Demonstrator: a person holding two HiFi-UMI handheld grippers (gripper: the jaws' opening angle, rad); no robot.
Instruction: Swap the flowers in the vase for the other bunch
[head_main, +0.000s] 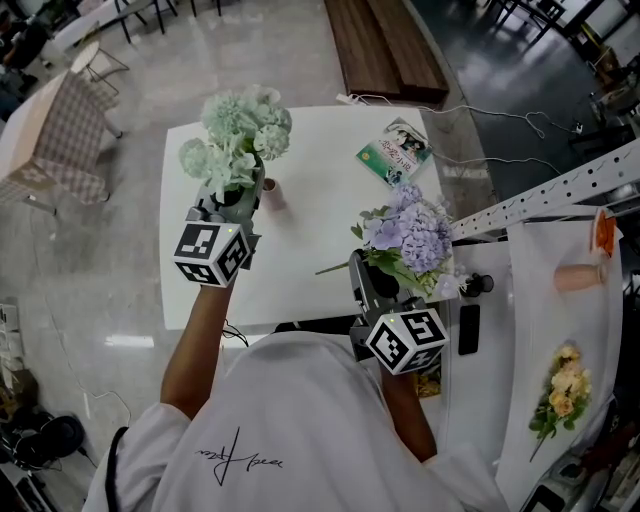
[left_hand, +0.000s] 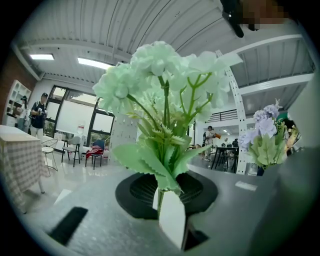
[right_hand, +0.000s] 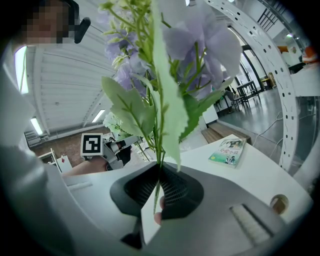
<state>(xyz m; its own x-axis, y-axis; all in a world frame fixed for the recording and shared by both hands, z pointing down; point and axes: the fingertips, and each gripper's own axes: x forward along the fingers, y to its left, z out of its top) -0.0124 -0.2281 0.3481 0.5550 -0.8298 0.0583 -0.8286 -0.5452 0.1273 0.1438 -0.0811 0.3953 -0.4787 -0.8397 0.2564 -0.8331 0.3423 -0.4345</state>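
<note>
My left gripper (head_main: 233, 197) is shut on the stems of a pale green flower bunch (head_main: 240, 130), held upright over the white table (head_main: 310, 270). In the left gripper view the green bunch (left_hand: 165, 90) rises straight from the closed jaws of the left gripper (left_hand: 167, 200). A small pink vase (head_main: 272, 193) stands on the table just right of that gripper, with no flowers in it. My right gripper (head_main: 366, 266) is shut on the stems of a purple flower bunch (head_main: 410, 232) near the table's front right. The purple bunch (right_hand: 165, 55) stands up from the right gripper (right_hand: 157, 200).
A green-covered book (head_main: 395, 150) lies at the table's far right corner. To the right, a second white surface (head_main: 560, 330) holds a yellow flower bunch (head_main: 563, 387) and a pink cup (head_main: 580, 277). A perforated white beam (head_main: 560, 195) slants between the two surfaces.
</note>
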